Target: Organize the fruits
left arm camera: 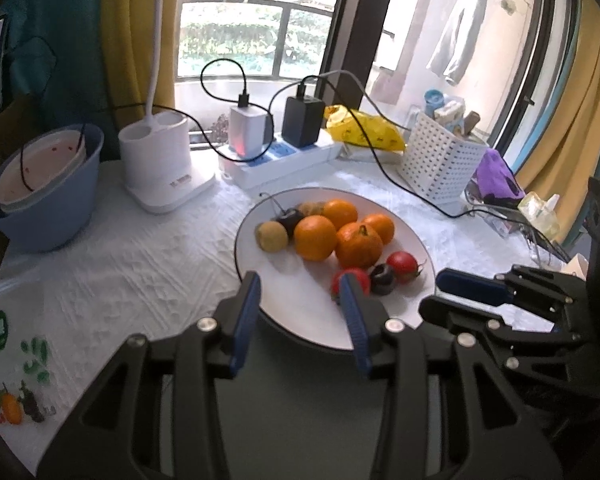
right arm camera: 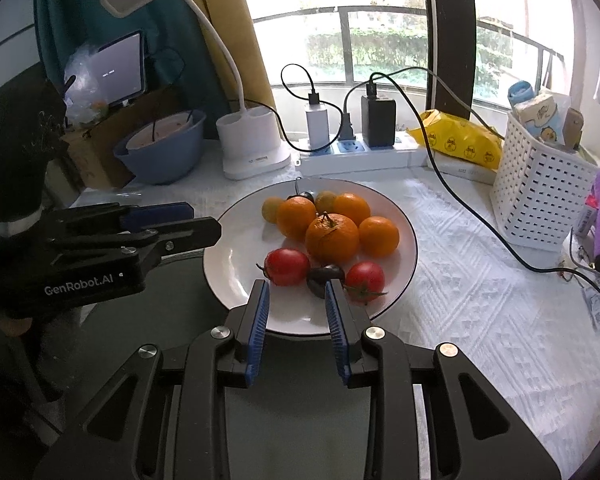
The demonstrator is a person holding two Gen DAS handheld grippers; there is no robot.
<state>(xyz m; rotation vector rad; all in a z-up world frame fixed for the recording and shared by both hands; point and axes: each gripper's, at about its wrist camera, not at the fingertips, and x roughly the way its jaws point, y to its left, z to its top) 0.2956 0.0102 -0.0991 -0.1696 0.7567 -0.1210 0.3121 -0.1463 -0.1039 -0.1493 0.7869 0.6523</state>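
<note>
Both hand-held grippers spread and empty at the near rim of the fruit plate.

The left hand-held gripper and right hand-held gripper hover with jaws apart over the white round plate. Nearest lie two red tomatoes, likely soft and smooth-skinned, best pinched gently across the middle; behind them, four firm orange tangerines. Beyond, on the white textured surface, stand a white power strip and a white perforated basket.

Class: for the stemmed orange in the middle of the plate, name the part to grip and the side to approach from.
Grip the stemmed orange across its round middle, coming from above: other oranges and tomatoes crowd its sides, and the stem points up, so straddle it rather than pinch it.
</note>
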